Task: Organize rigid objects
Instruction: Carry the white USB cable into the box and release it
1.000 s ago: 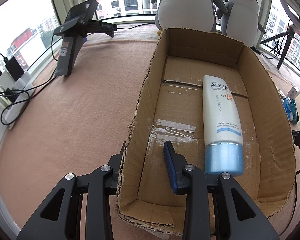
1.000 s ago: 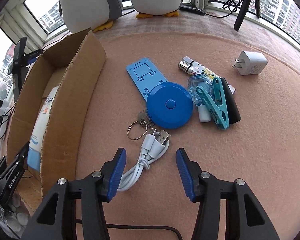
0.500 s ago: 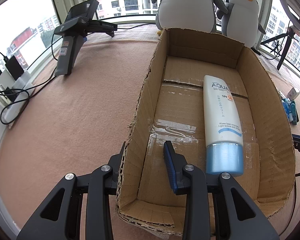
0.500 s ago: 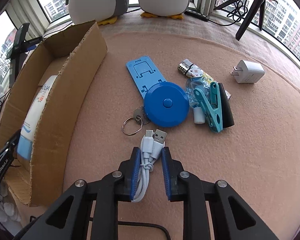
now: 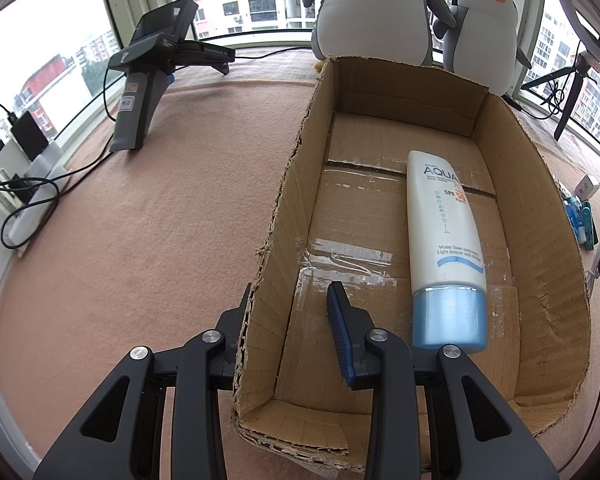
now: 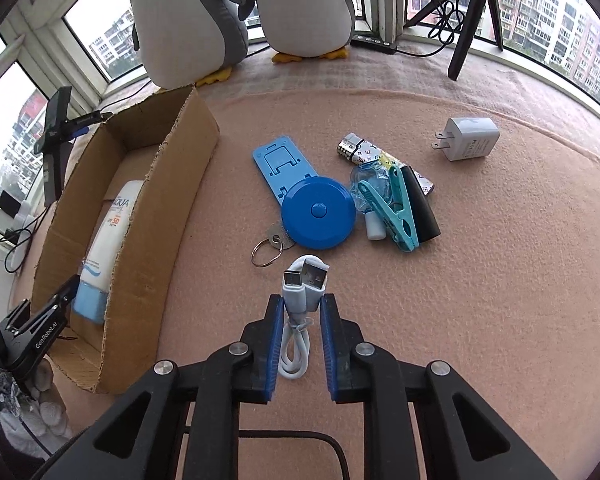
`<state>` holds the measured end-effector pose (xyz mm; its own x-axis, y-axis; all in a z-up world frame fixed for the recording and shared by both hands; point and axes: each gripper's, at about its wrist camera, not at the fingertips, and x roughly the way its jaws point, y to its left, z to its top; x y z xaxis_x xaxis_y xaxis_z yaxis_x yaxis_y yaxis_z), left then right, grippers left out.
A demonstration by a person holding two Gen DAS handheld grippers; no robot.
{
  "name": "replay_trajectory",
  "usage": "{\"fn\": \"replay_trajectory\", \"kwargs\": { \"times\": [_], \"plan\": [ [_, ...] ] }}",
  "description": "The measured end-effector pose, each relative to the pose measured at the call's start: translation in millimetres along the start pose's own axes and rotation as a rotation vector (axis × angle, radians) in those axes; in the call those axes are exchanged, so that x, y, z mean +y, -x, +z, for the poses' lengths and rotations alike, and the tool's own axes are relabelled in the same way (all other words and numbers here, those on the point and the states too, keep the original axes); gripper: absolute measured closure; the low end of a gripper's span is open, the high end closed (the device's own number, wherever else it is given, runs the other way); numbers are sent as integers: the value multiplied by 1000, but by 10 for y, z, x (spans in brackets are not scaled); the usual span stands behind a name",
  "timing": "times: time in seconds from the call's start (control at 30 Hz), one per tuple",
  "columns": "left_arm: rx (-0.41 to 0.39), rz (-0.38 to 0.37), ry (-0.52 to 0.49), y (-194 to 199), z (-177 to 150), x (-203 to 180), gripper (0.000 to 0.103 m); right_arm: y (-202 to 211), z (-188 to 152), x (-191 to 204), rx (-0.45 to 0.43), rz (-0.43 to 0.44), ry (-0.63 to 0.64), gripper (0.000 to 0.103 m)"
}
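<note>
An open cardboard box (image 5: 540, 184) holds a white sunscreen tube (image 5: 440, 232) with a blue cap. My left gripper (image 5: 290, 300) is shut on the box's left wall, one finger outside and one inside. In the right wrist view the box (image 6: 152, 216) stands at the left with the tube (image 6: 108, 232) inside. My right gripper (image 6: 302, 300) is closing, its blue pads pressing a coiled white USB cable (image 6: 300, 280) held just above the mat. Beyond it lie a blue tape measure (image 6: 318, 212), a blue phone stand (image 6: 280, 160), a teal clothes peg (image 6: 388, 204) and a white charger (image 6: 468, 138).
Two plush penguins (image 6: 188, 20) stand at the back by the windows, and a tripod (image 6: 472, 12) at the back right. A key ring (image 6: 266, 252), a lighter (image 6: 360, 150) and a black stick (image 6: 420, 208) lie among the pile. A spare gripper (image 5: 148, 80) and wires (image 5: 28, 200) are at the left.
My right gripper's jaws closed from wide apart onto the white USB cable and then rose a little with it. The left gripper and the box have not moved.
</note>
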<state>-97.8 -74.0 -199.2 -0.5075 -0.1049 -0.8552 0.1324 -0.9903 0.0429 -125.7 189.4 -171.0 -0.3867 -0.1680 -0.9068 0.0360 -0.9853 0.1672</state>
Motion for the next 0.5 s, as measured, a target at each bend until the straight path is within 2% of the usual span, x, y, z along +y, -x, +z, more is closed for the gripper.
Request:
{"fn": "replay_trajectory", "kwargs": {
  "times": [0.07, 0.23, 0.5],
  "plan": [
    [0, 0, 0, 0, -1, -1, 71, 91, 50, 71, -29, 6, 16, 94],
    [-3, 0, -2, 5, 2, -6, 71, 303, 185, 289, -119, 37, 74, 94],
    [-3, -3, 2, 4, 4, -7, 71, 526, 424, 740, -177, 134, 150, 94]
  ]
}}
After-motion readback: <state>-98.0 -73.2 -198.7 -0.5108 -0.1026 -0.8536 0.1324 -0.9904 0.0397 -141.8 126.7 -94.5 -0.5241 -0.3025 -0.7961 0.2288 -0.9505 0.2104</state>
